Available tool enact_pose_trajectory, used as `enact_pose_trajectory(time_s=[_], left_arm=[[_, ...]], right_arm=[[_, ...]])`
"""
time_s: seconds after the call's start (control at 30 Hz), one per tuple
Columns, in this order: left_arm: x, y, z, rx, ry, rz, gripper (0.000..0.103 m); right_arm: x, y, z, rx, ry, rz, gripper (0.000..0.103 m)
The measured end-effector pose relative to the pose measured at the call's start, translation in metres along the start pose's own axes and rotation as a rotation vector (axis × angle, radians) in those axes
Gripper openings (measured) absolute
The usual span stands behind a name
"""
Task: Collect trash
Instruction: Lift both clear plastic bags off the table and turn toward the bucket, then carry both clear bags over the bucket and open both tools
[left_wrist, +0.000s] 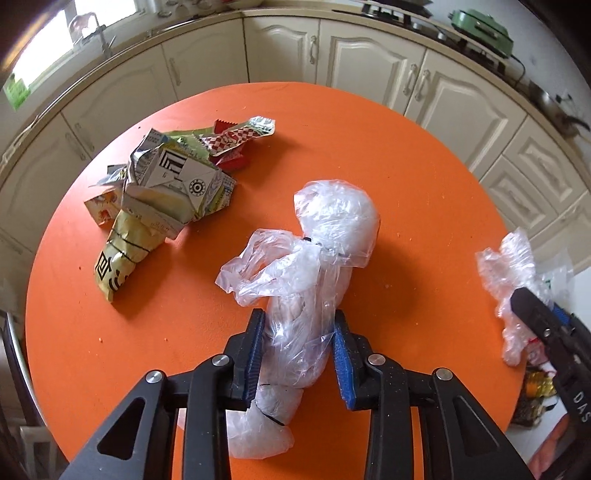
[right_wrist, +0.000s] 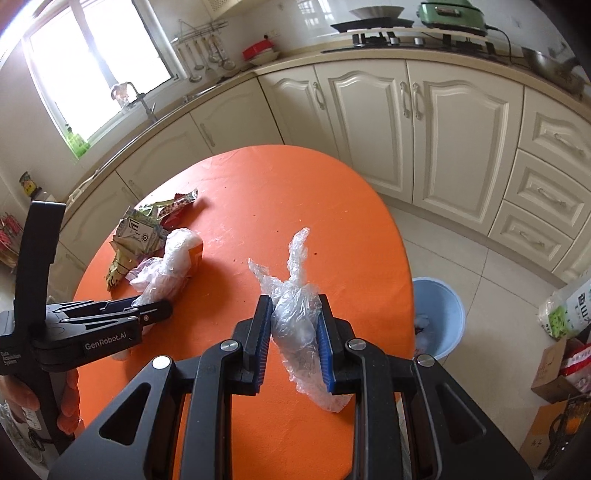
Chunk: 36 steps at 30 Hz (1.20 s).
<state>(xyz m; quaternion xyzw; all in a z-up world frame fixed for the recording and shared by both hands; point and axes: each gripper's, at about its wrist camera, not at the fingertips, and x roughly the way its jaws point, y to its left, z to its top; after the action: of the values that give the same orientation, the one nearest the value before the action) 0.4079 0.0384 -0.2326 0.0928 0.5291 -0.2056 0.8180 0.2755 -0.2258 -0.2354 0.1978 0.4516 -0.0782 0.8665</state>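
Note:
A crumpled clear plastic bag lies on the round orange table. My left gripper is shut on its lower part, and both blue pads press into the plastic. The right wrist view shows that gripper at the left on the same bag. My right gripper is shut on a second wad of clear plastic, held above the table. This wad also shows at the right edge of the left wrist view. A pile of snack wrappers lies far left.
A light blue bin stands on the tiled floor just right of the table. Cream cabinets curve around behind. Cardboard boxes and packages sit on the floor at the right. A hand holds the left gripper's handle.

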Motion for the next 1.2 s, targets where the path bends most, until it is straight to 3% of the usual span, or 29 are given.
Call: enact_pose_trajectory(time_s=[0.17, 0.57, 0.9, 1.2], left_arm=[[-0.019, -0.005, 0.003, -0.046, -0.017, -0.022, 0.029], [-0.056, -0.043, 0.006, -0.156, -0.113, 0.060, 0.025], [-0.057, -0.134, 0.029, -0.048, -0.136, 0.016, 0.025], [-0.012, -0.215, 0.054, 0.076, -0.068, -0.047, 0.025]], right_arm=[[0.001, -0.003, 0.005, -0.002, -0.008, 0.035, 0.023], [-0.009, -0.029, 0.029, 0.012, -0.037, 0.120, 0.023], [-0.040, -0.110, 0.038, 0.117, -0.103, 0.062, 0.023], [-0.066, -0.198, 0.041, 0.216, -0.135, -0.043, 0.023]])
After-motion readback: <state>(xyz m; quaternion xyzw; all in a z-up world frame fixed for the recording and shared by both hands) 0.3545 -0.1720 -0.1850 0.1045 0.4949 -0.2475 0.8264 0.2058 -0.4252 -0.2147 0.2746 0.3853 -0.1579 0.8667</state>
